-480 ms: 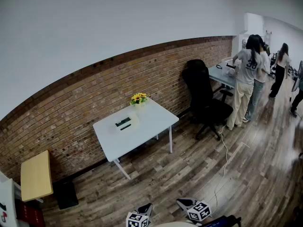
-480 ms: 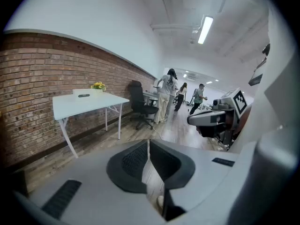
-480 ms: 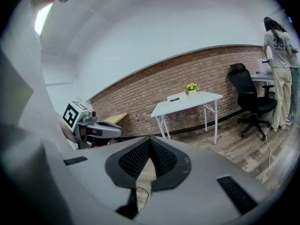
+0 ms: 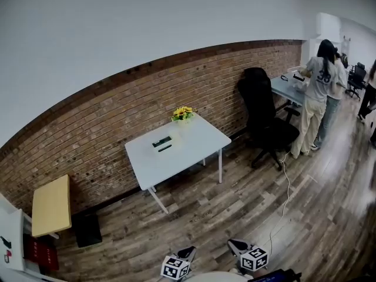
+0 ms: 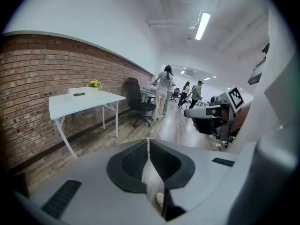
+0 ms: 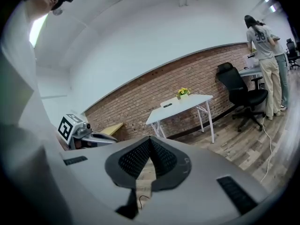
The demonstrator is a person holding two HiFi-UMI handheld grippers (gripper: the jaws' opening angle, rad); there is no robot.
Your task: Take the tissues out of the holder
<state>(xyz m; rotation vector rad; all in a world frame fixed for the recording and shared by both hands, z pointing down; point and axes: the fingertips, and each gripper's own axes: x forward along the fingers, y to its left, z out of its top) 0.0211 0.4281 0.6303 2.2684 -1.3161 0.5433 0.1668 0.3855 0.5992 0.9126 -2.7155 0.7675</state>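
Observation:
The tissue holder (image 4: 161,143), a low white box with a dark slot on top, lies on a white table (image 4: 194,148) by the brick wall, far ahead of me. It also shows small in the left gripper view, holder (image 5: 78,93), and in the right gripper view, holder (image 6: 167,103). Both grippers hang low at the bottom edge of the head view, several steps from the table. My left gripper (image 4: 188,253) (image 5: 148,142) is shut with nothing in it. My right gripper (image 4: 236,245) (image 6: 150,139) is shut and empty too.
A small pot of yellow flowers (image 4: 183,113) stands at the table's back corner. Right of the table is a black office chair (image 4: 265,119), with people (image 4: 320,93) at a desk beyond. A low wooden table (image 4: 51,204) and a black box (image 4: 87,229) stand at the left. A cable (image 4: 286,188) runs across the floor.
The head view has shifted, so the table and chair sit a little further right and lower. Both grippers stay shut near the bottom edge.

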